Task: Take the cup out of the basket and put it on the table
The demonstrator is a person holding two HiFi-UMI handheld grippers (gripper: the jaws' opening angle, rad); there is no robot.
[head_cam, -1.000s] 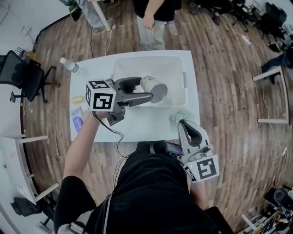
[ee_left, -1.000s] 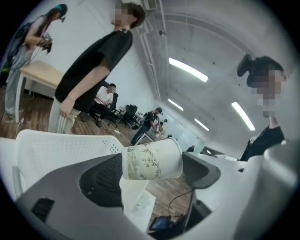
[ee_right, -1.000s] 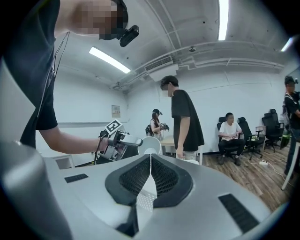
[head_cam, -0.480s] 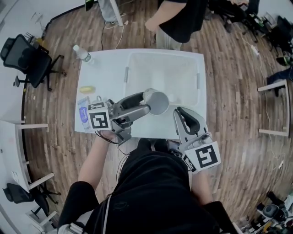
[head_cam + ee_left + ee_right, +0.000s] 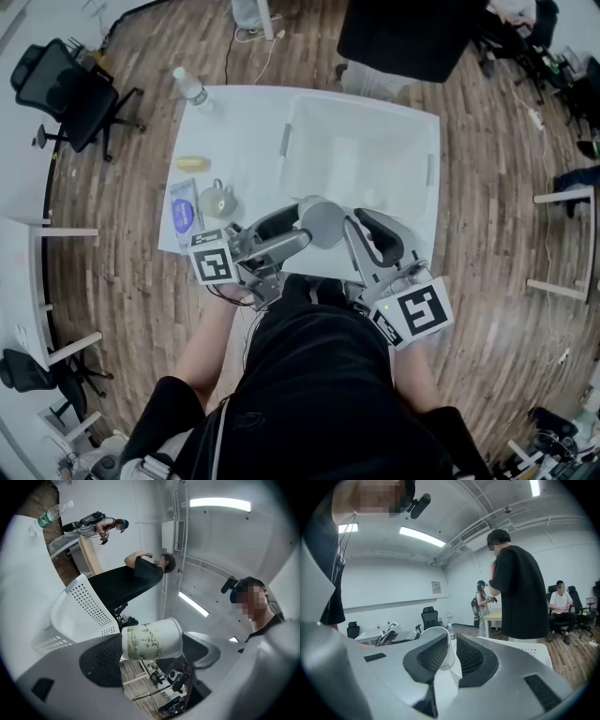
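Head view: the left claw (image 5: 302, 227) is clamped across the cup (image 5: 325, 223), held on its side near the basket's (image 5: 375, 159) front wall. The right claw (image 5: 361, 230) pinches its rim. Transfer step; next, probably, upright the cup and lower it onto bare desk (image 5: 244, 178).

Bare table (image 5: 251, 173) between basket (image 5: 286, 150) and mug (image 5: 217, 199) (bottle (image 5: 192, 89) beyond)
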